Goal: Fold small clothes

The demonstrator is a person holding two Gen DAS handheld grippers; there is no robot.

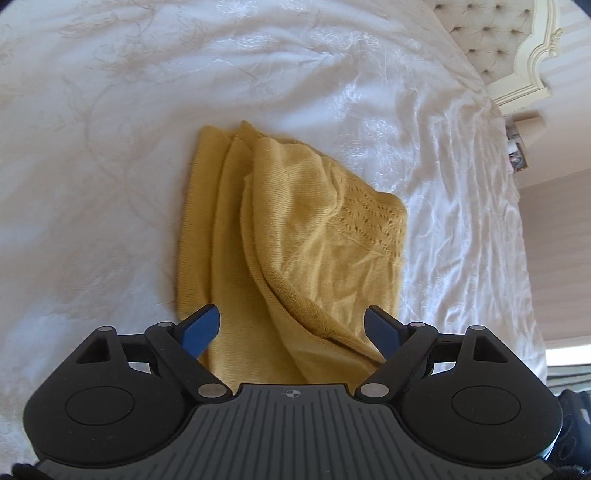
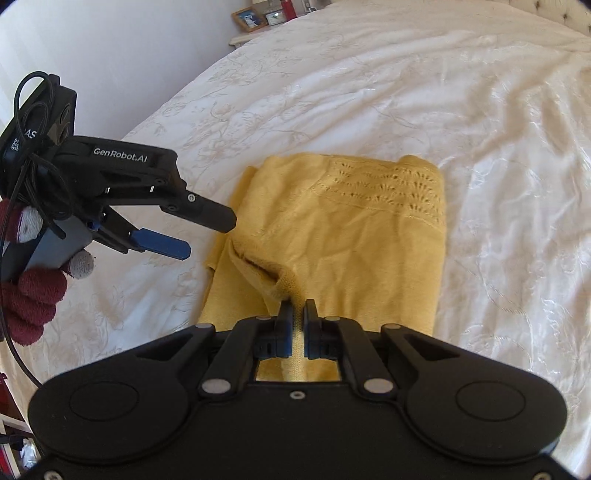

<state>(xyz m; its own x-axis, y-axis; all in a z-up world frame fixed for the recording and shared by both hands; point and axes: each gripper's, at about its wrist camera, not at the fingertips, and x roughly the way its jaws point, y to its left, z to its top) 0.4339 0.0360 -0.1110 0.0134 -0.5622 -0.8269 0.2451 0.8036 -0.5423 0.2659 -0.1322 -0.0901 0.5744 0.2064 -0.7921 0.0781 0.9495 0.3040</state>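
A yellow knitted garment (image 1: 295, 229) lies partly folded on the white bedspread (image 1: 110, 184), with a lacy band at its far right. My left gripper (image 1: 291, 328) is open and empty, its blue pads on either side of the garment's near end. In the right wrist view the garment (image 2: 351, 236) lies ahead, and my right gripper (image 2: 298, 314) is shut on a fold of its near edge. The left gripper (image 2: 210, 236) also shows there, open, hovering left of the garment.
A tufted headboard (image 1: 498, 37) and a bedside lamp (image 1: 524, 125) stand at the bed's far right. A nightstand with picture frames (image 2: 258, 18) stands beyond the bed. The bedspread (image 2: 480, 110) extends all around the garment.
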